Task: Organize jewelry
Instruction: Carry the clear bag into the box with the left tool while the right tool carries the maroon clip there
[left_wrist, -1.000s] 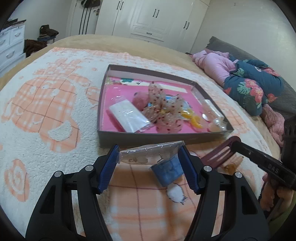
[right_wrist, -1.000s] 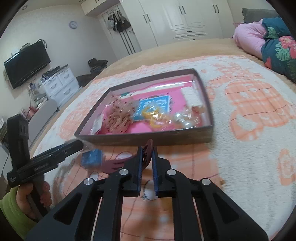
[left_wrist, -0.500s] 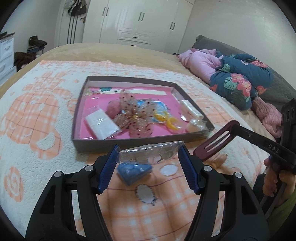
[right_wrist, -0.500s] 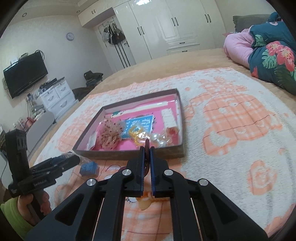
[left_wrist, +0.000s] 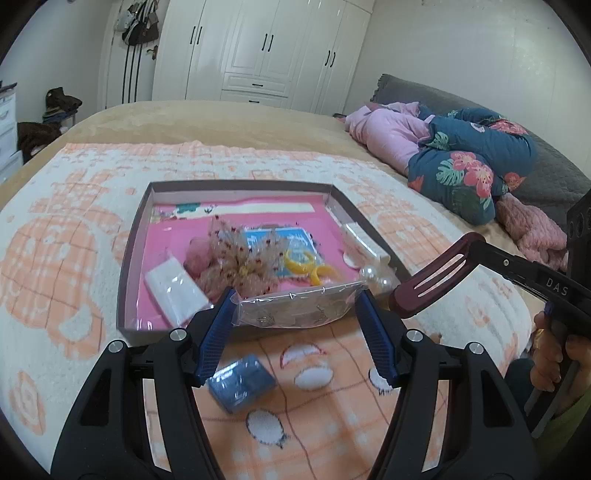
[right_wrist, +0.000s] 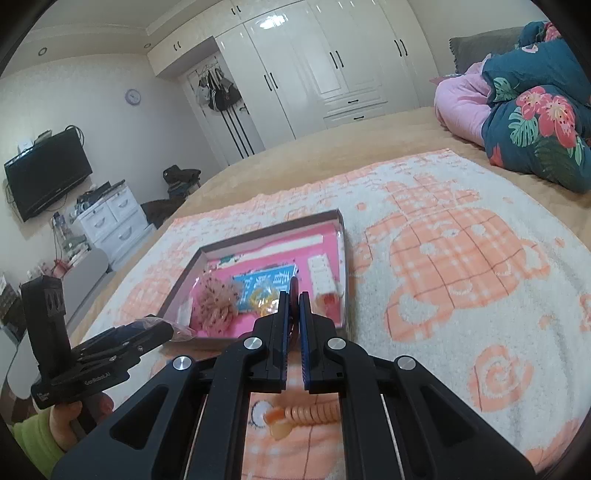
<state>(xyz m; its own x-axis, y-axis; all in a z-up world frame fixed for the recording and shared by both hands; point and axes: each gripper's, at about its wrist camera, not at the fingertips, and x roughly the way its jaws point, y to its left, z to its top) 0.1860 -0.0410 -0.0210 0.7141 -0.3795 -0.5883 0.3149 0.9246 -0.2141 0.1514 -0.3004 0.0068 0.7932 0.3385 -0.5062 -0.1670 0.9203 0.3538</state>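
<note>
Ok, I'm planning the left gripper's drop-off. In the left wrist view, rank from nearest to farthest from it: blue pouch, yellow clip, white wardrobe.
1. Blue pouch: on the blanket, just below the left gripper.
2. Yellow clip: inside the box, right of centre.
3. White wardrobe: against the far wall, beyond the bed.

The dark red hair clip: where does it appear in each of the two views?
Left wrist view: the dark red hair clip is at right of centre, sticking out of the right tool.
Right wrist view: only its tip shows, centre.
Shared landmark: the pink-lined box.
</note>
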